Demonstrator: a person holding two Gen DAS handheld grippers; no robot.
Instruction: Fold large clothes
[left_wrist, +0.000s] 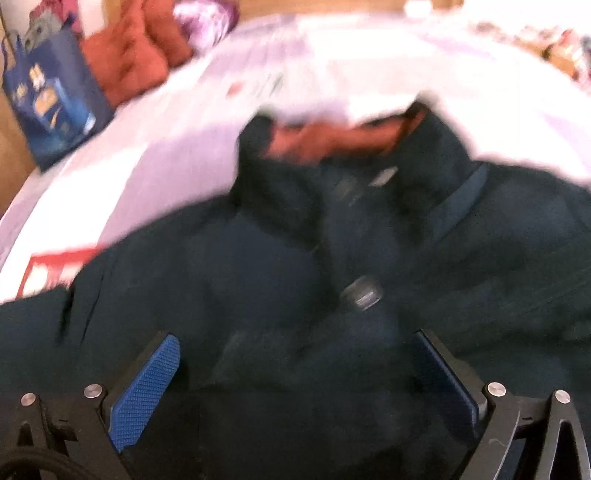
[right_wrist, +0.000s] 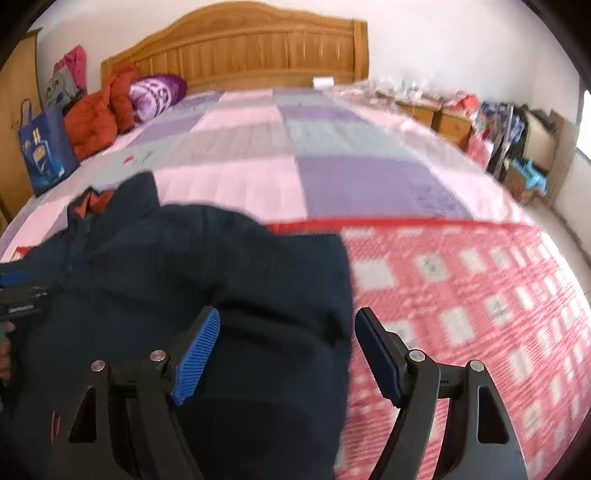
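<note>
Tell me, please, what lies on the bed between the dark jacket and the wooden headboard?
Only bare patchwork quilt lies between the dark jacket and the wooden headboard; the right wrist view shows this.

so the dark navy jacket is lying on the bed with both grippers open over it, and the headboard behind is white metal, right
Not quite. The headboard is brown wood, as the right wrist view shows. The rest holds: the dark navy jacket lies on the bed, with the left gripper and the right gripper open over it.

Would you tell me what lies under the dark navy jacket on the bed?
The dark navy jacket lies on the bed's pink checked blanket and patchwork quilt. Anything beneath its middle is hidden.
</note>
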